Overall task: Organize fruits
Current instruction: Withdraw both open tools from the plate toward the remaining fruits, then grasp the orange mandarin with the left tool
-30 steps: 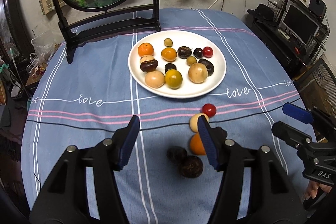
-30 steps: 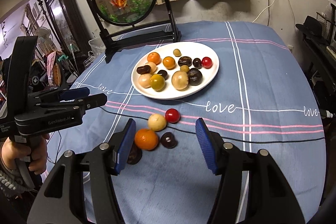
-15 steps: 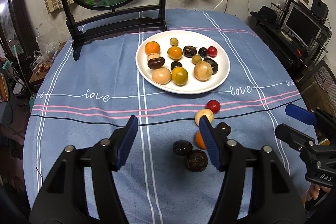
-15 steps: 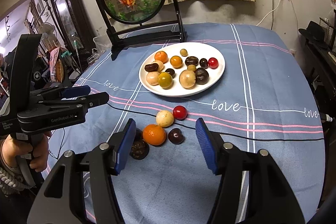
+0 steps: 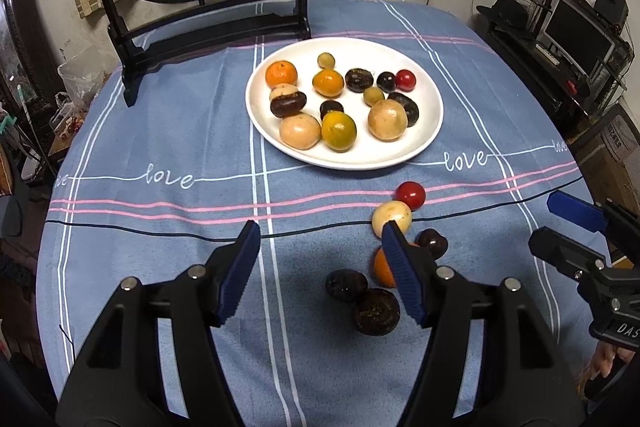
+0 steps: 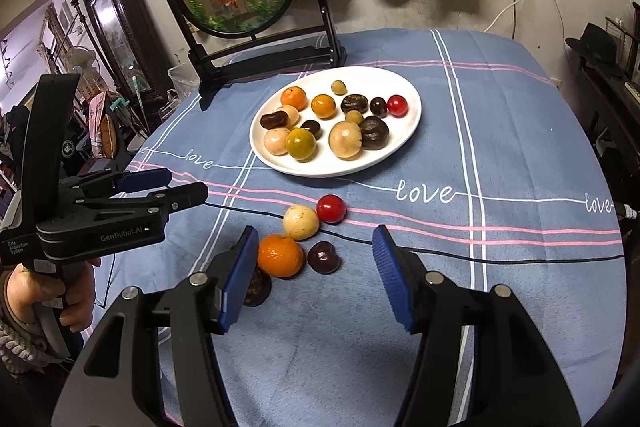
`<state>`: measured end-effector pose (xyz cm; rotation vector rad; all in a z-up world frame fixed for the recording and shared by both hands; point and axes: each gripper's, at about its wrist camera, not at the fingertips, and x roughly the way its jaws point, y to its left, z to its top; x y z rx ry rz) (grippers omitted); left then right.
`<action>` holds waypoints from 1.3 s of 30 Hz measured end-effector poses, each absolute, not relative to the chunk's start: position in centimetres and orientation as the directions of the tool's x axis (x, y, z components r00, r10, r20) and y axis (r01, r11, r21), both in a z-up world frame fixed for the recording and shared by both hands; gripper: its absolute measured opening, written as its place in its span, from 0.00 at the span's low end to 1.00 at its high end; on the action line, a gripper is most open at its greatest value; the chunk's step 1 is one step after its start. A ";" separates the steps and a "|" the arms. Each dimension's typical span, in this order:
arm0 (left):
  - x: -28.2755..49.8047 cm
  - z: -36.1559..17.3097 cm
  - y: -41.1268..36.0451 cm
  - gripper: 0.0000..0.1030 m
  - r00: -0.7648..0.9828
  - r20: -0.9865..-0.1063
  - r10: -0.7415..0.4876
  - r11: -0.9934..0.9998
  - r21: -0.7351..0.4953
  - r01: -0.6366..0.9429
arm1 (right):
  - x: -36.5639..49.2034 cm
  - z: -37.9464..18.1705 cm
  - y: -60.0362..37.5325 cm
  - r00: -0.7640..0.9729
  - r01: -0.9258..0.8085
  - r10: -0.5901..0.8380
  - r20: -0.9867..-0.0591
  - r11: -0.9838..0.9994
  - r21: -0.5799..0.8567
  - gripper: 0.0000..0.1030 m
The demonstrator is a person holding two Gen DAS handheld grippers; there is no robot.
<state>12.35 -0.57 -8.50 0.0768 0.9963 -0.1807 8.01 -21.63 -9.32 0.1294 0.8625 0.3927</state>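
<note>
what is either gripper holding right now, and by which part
Nothing is held. The left gripper, whose jaws have just been opening, and the right gripper are both open and empty above the loose fruits.

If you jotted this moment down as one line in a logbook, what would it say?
left gripper: open, jaws just widened, empty | right gripper: open, empty | loose fruits: on tablecloth | plate: holds fruit

Blue-clothed table (image 5: 168,131); white plate (image 5: 420,143); six loose fruits (image 6: 301,222); black stand (image 5: 208,27)
</note>
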 end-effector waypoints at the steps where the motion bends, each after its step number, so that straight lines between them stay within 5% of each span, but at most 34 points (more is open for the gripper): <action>1: 12.6 -8.9 -0.6 0.64 0.521 -0.845 -0.119 0.982 -0.022 0.189 | 8.2 -9.5 -21.6 0.579 -0.282 0.387 -0.717 0.921 0.269 0.58; 23: 12.8 -14.6 -5.1 0.63 0.356 -0.887 -0.295 0.908 -0.145 0.392 | 9.8 -13.3 -25.1 0.532 -0.160 0.361 -0.766 0.931 0.328 0.58; 28: 13.7 -16.3 -5.9 0.58 0.300 -0.905 -0.300 0.900 -0.165 0.402 | 9.9 -13.8 -26.0 0.532 -0.131 0.354 -0.769 0.932 0.339 0.58; 30: 13.8 -17.1 -5.8 0.46 0.279 -0.910 -0.306 0.901 -0.182 0.394 | 10.0 -14.0 -26.1 0.530 -0.128 0.355 -0.770 0.931 0.341 0.58; 39: 13.6 -15.7 -4.1 0.45 0.328 -0.887 -0.325 0.916 -0.209 0.343 | 10.6 -15.5 -23.3 0.464 -0.209 0.385 -0.798 0.923 0.324 0.58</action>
